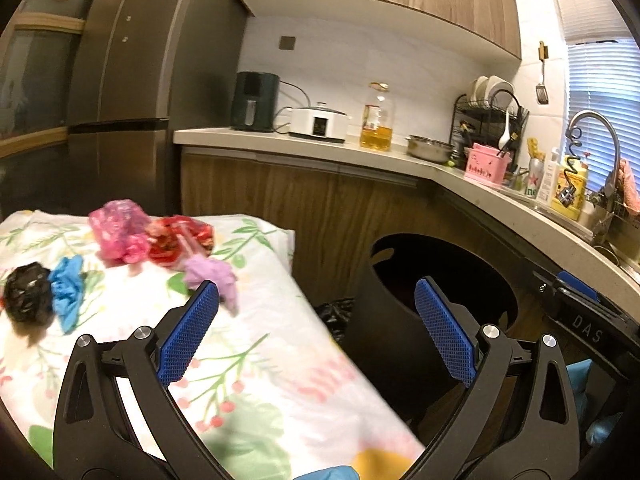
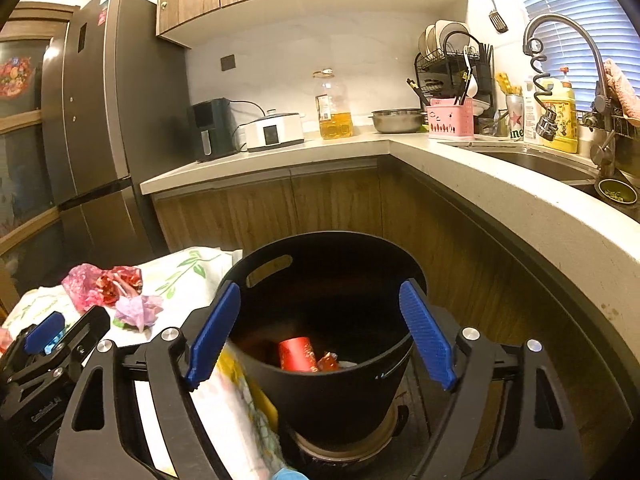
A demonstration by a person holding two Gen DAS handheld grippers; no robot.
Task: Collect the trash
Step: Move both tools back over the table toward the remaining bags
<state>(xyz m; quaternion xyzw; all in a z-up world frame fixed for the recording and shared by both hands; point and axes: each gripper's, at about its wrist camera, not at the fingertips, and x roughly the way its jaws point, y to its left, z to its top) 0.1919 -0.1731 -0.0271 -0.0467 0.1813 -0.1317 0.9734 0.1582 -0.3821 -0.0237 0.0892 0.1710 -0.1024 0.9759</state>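
Observation:
Crumpled trash lies on a table with a floral cloth (image 1: 256,360): a black wad (image 1: 28,298), a blue wad (image 1: 68,296), a pink wrapper (image 1: 116,230), a red wrapper (image 1: 176,240) and a purple wad (image 1: 212,276). My left gripper (image 1: 316,332) is open and empty, over the table's right edge, just short of the purple wad. A black bin (image 2: 320,320) stands on the floor right of the table, with a red can (image 2: 298,354) and scraps inside. My right gripper (image 2: 320,336) is open and empty, right above the bin's mouth. The left gripper (image 2: 44,340) also shows in the right wrist view.
An L-shaped kitchen counter (image 2: 460,160) wraps behind and to the right of the bin, carrying an oil bottle (image 1: 376,120), a steel bowl (image 1: 430,148), a dish rack and a sink with a faucet (image 2: 560,40). A fridge (image 1: 120,80) stands at the left.

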